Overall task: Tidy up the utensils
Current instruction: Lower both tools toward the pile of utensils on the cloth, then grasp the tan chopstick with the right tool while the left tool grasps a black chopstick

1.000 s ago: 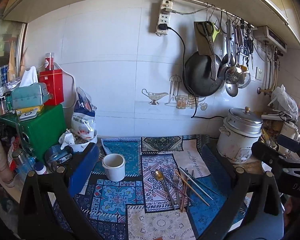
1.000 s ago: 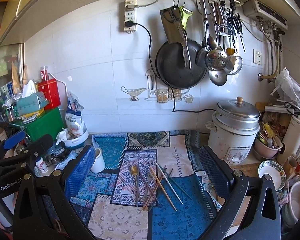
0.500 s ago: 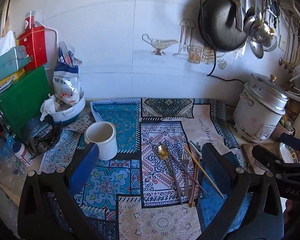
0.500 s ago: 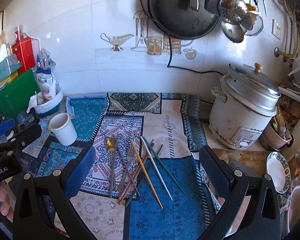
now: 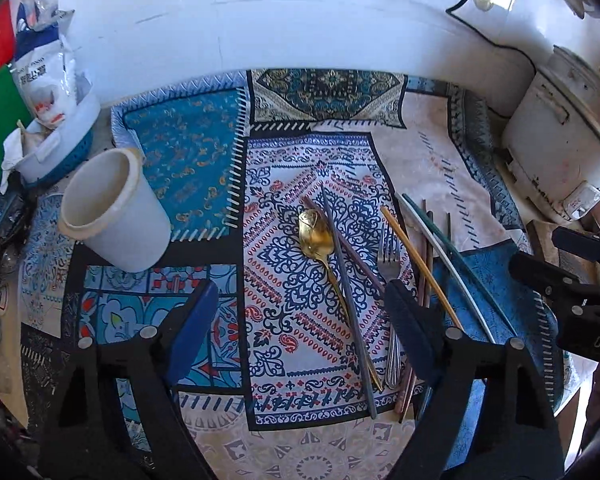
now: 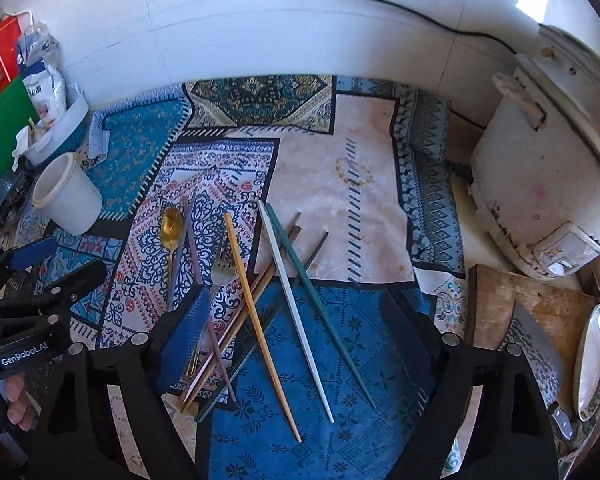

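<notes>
Both tools, left tool [image 5: 296, 320] & right tool [image 6: 306, 324], hover w/ jaws apart, closing, gripping nothing. Spoon [image 5: 316, 236], fork [image 5: 390, 248] & chopsticks [image 6: 288, 300] lie loose on patterned mat [image 5: 204, 152] on counter, right of white cup [image 5: 112, 208].

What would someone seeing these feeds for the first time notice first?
Probably the loose heap of chopsticks, a gold spoon and a fork lying crossed on the patterned cloth mid-counter. Next, the empty white cup standing upright to their left, and the big white rice cooker at the right. Both tongs, left and right, hang above the heap, closing on nothing.
</notes>
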The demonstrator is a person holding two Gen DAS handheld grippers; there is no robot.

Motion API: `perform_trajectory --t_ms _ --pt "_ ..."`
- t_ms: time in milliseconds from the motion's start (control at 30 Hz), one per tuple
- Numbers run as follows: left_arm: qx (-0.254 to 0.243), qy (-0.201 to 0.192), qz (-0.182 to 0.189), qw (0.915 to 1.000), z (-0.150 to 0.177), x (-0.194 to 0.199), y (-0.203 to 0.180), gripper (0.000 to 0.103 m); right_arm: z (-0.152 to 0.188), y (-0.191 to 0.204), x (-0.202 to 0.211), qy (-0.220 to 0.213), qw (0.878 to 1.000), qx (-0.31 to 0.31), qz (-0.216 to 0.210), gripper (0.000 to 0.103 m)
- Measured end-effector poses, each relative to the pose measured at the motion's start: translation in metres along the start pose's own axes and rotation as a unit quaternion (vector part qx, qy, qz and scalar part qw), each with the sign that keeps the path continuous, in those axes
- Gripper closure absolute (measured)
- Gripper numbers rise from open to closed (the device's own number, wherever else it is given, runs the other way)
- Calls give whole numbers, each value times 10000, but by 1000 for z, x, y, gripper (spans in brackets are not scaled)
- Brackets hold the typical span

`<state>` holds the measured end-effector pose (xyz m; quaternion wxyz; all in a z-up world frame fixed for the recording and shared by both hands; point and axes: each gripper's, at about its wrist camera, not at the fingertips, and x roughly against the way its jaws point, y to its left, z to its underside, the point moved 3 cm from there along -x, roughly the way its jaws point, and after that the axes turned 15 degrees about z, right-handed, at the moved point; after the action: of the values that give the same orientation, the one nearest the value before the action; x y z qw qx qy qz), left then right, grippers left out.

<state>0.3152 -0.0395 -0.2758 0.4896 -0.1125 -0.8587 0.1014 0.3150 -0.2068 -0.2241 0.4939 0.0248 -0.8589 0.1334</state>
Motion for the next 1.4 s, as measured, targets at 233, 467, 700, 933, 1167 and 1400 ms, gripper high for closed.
perform_trajectory --t_ms 233,467,700,933,1167,1400 --pt "174 627 367 9972 -4 -47 4 52 1 16 -42 602 9959 391 -544 41" --pt "348 1011 701 9918 -11 -79 2 77 -2 27 -66 890 9904 594 -875 56" --pt "508 1145 830 9886 -19 -96 5 91 -8 39 -87 1147 9835 738 -1188 71" --pt "571 1250 727 9878 -28 -112 5 92 -14 48 -101 1330 9773 846 -1418 85" --pt "593 1272 673 9878 -35 -125 3 98 -17 56 -110 1413 9745 899 -1496 95" --pt "595 1219 757 9879 -34 -123 -2 99 -16 55 -109 1364 9762 756 -1507 97"
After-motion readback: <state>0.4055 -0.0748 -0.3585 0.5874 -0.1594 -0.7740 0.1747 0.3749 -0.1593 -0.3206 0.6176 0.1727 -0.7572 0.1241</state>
